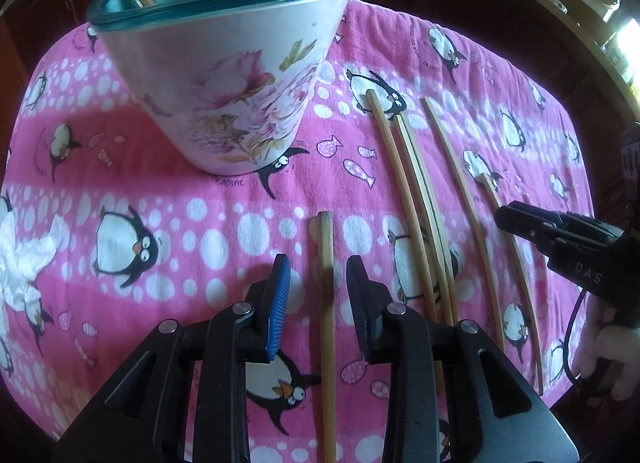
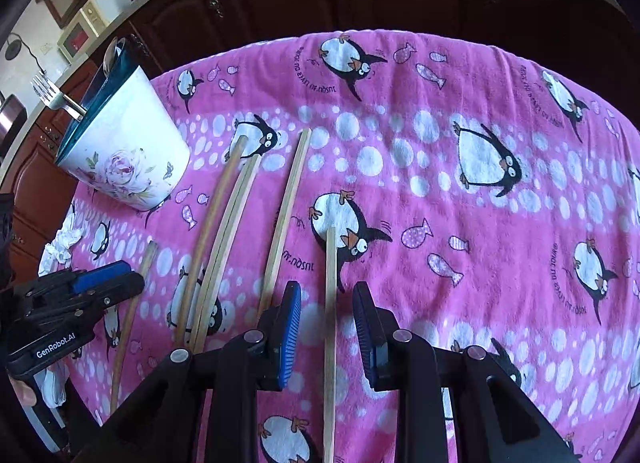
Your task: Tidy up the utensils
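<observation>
Left to right on the penguin cloth [image 1: 168,223]: floral cup [image 1: 240,103] at far left, a fork [image 2: 52,97], a spoon and a wooden stick already standing in it. A crumpled tissue [image 1: 24,267] lies at the left edge.

Six chopsticks lie flat on the cloth, roughly parallel, long axes running away from us toward the far edge. None is in a grip yet.

Our left gripper [image 1: 318,295] is over the leftmost chopstick [image 1: 326,303]. Jaws are part open and straddle it, one pad on each side with a gap to both. No contact visible, so released. The stick runs straight along the gripper's pointing line, centred between the pads.

Middle: a round stick [image 2: 216,223], then a touching pair [image 2: 228,247], then a single flat one [image 2: 286,215]. Neither gripper is on these.

Our right gripper [image 2: 326,327] is over the rightmost chopstick [image 2: 330,323]. Same picture: jaws part open, stick centred between the pads, gaps both sides, not clamped.

Our read: each hand is lined up on its own outer stick, axis along the fingers, so closing the jaws should grab across the narrow width. The cup lies up and left of both, nearer our left hand. The right has to cross over the middle sticks to reach it.
</observation>
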{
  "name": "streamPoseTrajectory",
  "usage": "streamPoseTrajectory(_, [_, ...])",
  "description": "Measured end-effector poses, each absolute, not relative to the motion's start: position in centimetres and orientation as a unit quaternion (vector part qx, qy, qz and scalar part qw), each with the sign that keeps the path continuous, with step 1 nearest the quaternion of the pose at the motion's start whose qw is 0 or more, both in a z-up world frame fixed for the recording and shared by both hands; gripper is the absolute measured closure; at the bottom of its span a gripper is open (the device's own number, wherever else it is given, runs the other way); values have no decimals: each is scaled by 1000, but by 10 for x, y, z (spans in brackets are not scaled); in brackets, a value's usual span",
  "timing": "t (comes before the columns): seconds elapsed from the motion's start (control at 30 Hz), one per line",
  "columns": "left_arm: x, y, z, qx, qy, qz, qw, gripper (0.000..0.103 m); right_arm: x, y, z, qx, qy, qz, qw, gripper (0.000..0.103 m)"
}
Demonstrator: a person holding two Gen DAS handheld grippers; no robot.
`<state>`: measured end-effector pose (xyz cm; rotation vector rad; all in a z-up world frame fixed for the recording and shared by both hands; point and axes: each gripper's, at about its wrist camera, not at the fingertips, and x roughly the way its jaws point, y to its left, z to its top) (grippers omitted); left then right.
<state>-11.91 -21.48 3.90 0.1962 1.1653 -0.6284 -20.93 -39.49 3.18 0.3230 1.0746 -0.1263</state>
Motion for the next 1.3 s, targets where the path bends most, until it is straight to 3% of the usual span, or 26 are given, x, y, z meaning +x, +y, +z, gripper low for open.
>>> streamPoseTrajectory(1.0, [-119,-238,31,123,536,-296,781,63,-182,-396,23,137,523,-48,840,78])
streamPoseTrajectory(1.1, [-119,-239,31,126,538,-297,779,63,-179,-396,24,124,523,-47,842,87])
streamPoseTrajectory(1.17, [-119,-240,31,132,536,-300,778,70,-179,-396,23,120,521,-43,844,91])
streamPoseTrajectory(1.2, [-119,-240,31,135,535,-301,778,87,-180,-397,24,120,520,-43,845,94])
streamPoseTrajectory(1.23, [-119,-240,32,139,533,-303,778,93,-181,-398,25,121,518,-42,846,95])
streamPoseTrajectory(1.3, [-119,-239,34,132,533,-312,775,95,-186,-401,29,134,510,-39,849,97])
